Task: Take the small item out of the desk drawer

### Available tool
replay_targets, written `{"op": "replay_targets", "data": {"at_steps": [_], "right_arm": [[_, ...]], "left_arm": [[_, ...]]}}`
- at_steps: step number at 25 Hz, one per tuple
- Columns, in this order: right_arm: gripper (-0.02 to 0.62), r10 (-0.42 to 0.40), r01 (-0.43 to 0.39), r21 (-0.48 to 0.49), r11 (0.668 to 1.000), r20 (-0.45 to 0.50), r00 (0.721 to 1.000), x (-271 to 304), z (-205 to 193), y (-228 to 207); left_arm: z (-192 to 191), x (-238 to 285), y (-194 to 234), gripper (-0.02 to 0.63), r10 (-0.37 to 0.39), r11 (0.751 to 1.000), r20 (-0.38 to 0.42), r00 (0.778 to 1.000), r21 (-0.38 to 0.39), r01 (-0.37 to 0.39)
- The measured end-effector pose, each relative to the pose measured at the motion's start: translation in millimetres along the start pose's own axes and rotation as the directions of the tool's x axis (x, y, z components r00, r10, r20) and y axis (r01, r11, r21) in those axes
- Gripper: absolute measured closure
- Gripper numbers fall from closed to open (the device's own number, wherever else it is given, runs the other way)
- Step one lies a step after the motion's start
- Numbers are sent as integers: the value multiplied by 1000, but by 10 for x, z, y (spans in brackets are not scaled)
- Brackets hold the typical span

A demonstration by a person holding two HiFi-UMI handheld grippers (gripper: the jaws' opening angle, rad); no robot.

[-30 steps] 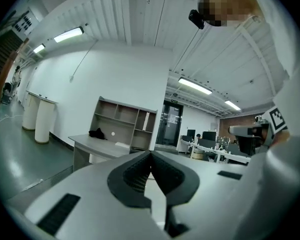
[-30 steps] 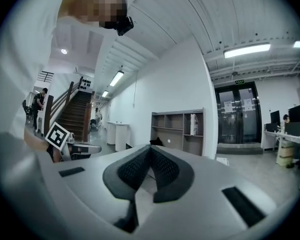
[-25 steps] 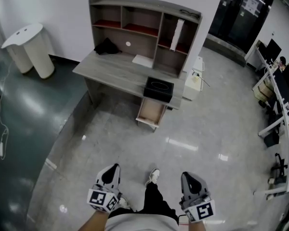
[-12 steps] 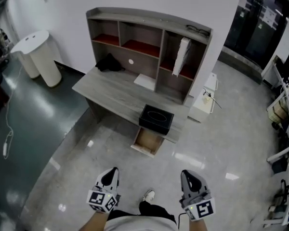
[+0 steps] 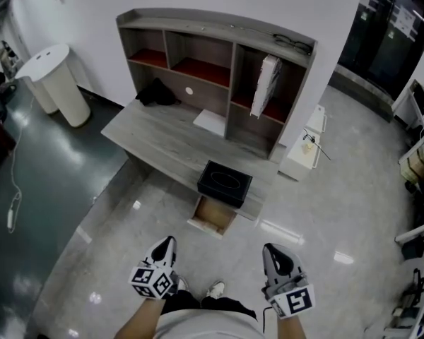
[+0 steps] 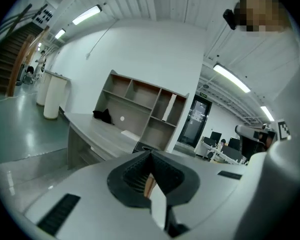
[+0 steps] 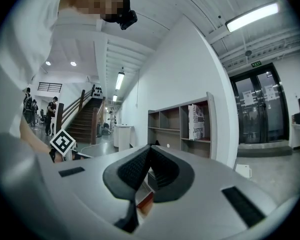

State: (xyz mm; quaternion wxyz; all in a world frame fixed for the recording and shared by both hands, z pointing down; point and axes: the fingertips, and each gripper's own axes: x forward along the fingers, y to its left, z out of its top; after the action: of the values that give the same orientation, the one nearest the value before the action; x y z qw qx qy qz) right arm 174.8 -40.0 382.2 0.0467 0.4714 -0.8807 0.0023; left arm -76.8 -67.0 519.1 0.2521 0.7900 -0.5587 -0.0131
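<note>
Polished pale-grey floor [image 5: 318, 210] streaked with glare, darker green gloss at the left, plain white wall behind. Against that wall, long grey wood-grain worktop [image 5: 152, 136], topped by an open hutch [image 5: 219, 30] of the same laminate: boxy compartments, red-brown shelf surfaces. In the tall right compartment, white printed book [image 5: 267, 83] standing upright with a slight lean.

On the worktop:
- crumpled black cloth [image 5: 155, 92] at the back left
- flat white sheet [image 5: 212, 122] near the middle
- matte black rectangular box [image 5: 225, 183] with an oval slot in its top, at the front right

Directly below that box, drawer [image 5: 212, 216] pulled open, a shallow pale-wood tray. Small item inside too small to make out from the head view. White rounded cylindrical bin [image 5: 56, 83] on the floor, well to the left of the worktop.

Low in the head view, well apart from the worktop, left tongs [image 5: 166, 247] and right tongs [image 5: 272, 253]: smooth grey-white moulded shells. Each carries one of the marker cubes [image 5: 152, 282], patterned in black and white squares. Left tongs with ribbed black pads pressed together at the tips, nothing held. Right tongs likewise, ribbed pads meeting tip to tip, empty.
</note>
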Motion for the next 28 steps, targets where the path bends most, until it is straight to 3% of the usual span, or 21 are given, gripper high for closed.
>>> {"op": "replay_targets", "data": {"at_steps": [9,19,24,28], "right_arm": [[574,-43,41,-21,999,-100,994,394,-146,22],[574,-23,25,8,1000,-200,979,842,-612,267],[574,-25,38,48,998,-253,967,850,-928,314],[574,-40,62,69,996,-279,960,823,-1134,280]], "left_arm": [[-673,613,453,588,-41,989,-181,983,-150,14],[-1555,1297,753,588,-118,963,-367,922,-269,16],[-1971,1542,825,584,-130,939,-429,894,-343,-28],[-2366,1639,922,541,-120,912,-481,868,-400,-95]]}}
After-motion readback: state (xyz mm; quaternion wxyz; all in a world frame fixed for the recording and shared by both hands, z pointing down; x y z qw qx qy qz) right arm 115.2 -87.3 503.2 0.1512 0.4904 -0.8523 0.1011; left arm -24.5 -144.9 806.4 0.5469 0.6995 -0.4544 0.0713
